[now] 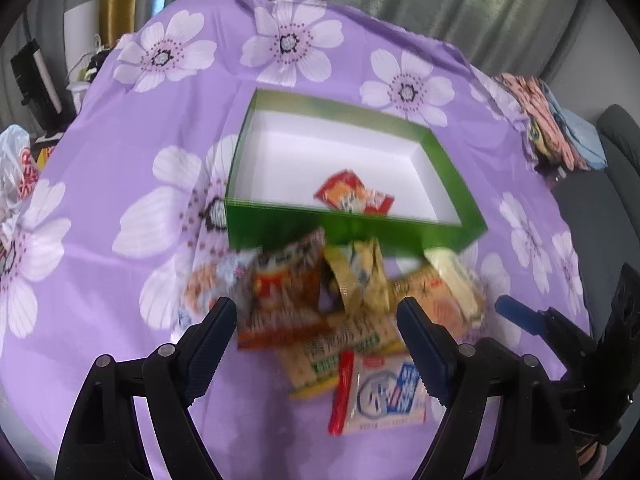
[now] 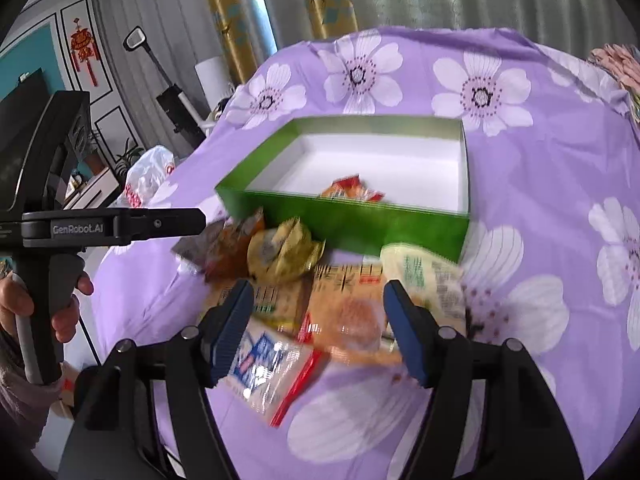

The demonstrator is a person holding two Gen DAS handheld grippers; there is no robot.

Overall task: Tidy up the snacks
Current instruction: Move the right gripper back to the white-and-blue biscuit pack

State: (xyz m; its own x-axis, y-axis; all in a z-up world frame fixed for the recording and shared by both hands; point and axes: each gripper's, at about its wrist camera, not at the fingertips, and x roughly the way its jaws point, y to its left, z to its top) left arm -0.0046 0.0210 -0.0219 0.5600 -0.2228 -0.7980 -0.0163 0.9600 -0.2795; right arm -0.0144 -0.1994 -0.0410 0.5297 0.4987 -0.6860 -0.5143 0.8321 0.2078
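Note:
A green box [image 1: 344, 226] [image 2: 344, 220] with a white inside sits on the purple flowered cloth. One red-orange packet [image 1: 352, 196] [image 2: 352, 192] lies in it. Several snack packets are heaped against its near wall: a red-brown one [image 1: 280, 292], a crumpled yellow one [image 1: 356, 276] [image 2: 280, 256], a beige one with green print [image 1: 340, 352], a white-and-blue one with a red edge [image 1: 384, 396] [image 2: 268, 364], and an orange one [image 2: 352, 320]. My left gripper [image 1: 316, 306] is open just above the heap, with nothing between its fingers. My right gripper [image 2: 319, 290] is open over the heap's right side and holds nothing.
A white plastic bag [image 1: 16, 168] [image 2: 148, 176] lies at the table's left edge. Folded patterned cloths [image 1: 552, 120] sit at the far right edge. A hand [image 2: 24, 300] holds the left gripper's handle. Grey and yellow curtains hang behind the table.

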